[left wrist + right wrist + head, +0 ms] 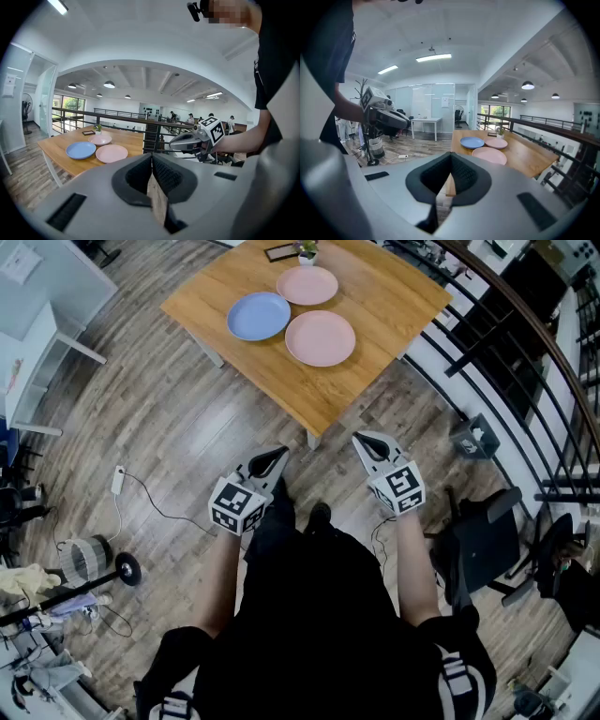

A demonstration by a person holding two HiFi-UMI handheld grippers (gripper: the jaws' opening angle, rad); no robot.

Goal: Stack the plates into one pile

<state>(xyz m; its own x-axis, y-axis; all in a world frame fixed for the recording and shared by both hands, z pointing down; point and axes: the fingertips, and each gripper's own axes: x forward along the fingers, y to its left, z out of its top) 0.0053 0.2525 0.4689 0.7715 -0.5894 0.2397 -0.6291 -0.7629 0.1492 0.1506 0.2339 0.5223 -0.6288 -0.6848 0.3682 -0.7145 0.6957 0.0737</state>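
Both the left gripper (pixel 277 455) and the right gripper (pixel 362 439) are clenched shut, empty, well apart from the table (pixel 375 324).

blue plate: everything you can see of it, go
The blue plate is round, shallow, plain light blue with a raised rim, smooth like ceramic or plastic. It lies flat, right side up and empty on the wooden table, leftmost in the head view. The near pink plate and the far pink plate sit close on its right; contact can't be told.
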